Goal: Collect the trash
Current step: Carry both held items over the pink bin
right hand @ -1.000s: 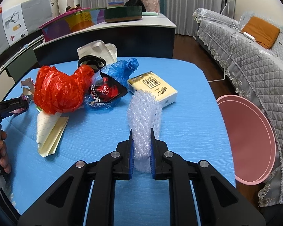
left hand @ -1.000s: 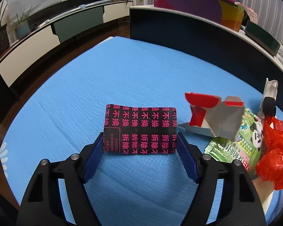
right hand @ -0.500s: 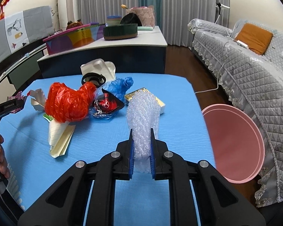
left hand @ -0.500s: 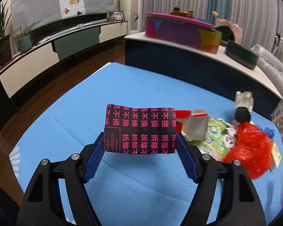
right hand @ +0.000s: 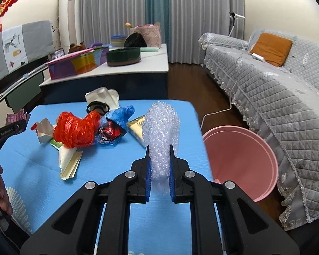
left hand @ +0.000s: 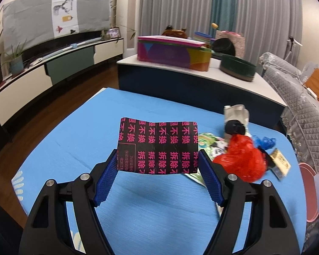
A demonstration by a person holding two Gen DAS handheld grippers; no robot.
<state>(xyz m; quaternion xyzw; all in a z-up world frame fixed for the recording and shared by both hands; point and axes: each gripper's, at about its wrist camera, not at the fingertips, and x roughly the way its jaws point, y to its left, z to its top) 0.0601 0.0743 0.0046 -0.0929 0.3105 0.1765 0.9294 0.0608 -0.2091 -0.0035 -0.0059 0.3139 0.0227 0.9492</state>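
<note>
My left gripper (left hand: 157, 165) is shut on a black wrapper with pink characters (left hand: 157, 145) and holds it above the blue table (left hand: 91, 131). My right gripper (right hand: 159, 161) is shut on a roll of bubble wrap (right hand: 161, 131), lifted over the table's right side. A pink bin (right hand: 240, 157) stands on the floor just right of the table. More trash lies on the table: a red plastic bag (right hand: 76, 129), a blue bag (right hand: 121, 114), a black snack wrapper (right hand: 109, 132), a yellow tissue pack (right hand: 136, 127) and folded paper (right hand: 70, 163).
A low white counter (right hand: 125, 68) with colourful boxes and a dark green bowl stands behind the table. A grey quilted sofa (right hand: 276, 97) is at the right, close to the bin. A white cup lid and black ring (right hand: 100, 102) lie at the table's far edge.
Both grippers have risen from the table with their loads. The right one has moved toward the pink bin, which now shows its open mouth.
</note>
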